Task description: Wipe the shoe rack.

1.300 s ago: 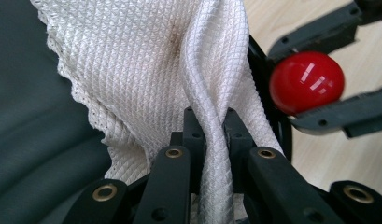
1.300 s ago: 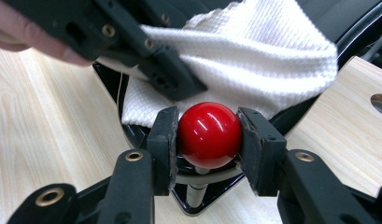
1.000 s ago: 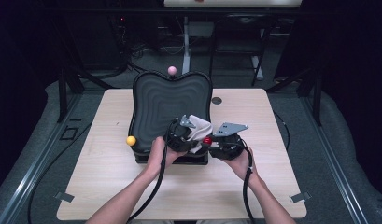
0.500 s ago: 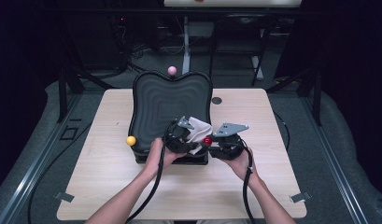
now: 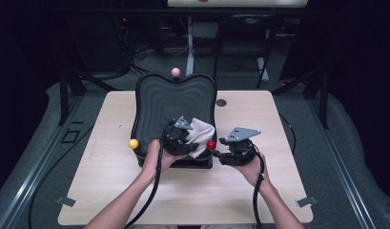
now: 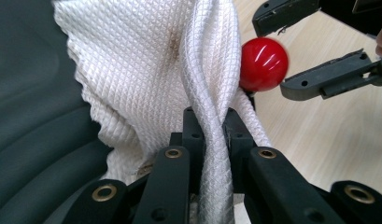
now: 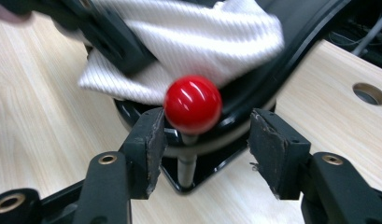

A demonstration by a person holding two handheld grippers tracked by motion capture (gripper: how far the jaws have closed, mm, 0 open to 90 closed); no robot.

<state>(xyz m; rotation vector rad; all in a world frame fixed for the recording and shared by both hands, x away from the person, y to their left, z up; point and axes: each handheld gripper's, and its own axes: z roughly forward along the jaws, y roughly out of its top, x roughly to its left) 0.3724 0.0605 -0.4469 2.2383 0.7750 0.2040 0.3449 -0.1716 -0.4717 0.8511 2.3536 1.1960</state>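
The white waffle-weave cloth (image 6: 146, 70) lies bunched on the black ridged plastic tray (image 5: 173, 98) at its near right corner — a twisted fold is clamped between the left gripper's (image 6: 212, 128) jaws, its lower part hidden behind them. The right gripper's (image 7: 202, 140) jaws have just been opening; they stand apart around the glossy red ball knob (image 7: 192, 104), one pad touching. The knob's stem base is hidden — no writing is legible on the pale wooden counter (image 5: 111, 191).

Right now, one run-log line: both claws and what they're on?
left claw: shut on cloth | right claw: jaws just opening, either side of red knob, not pressing | black tray: on table
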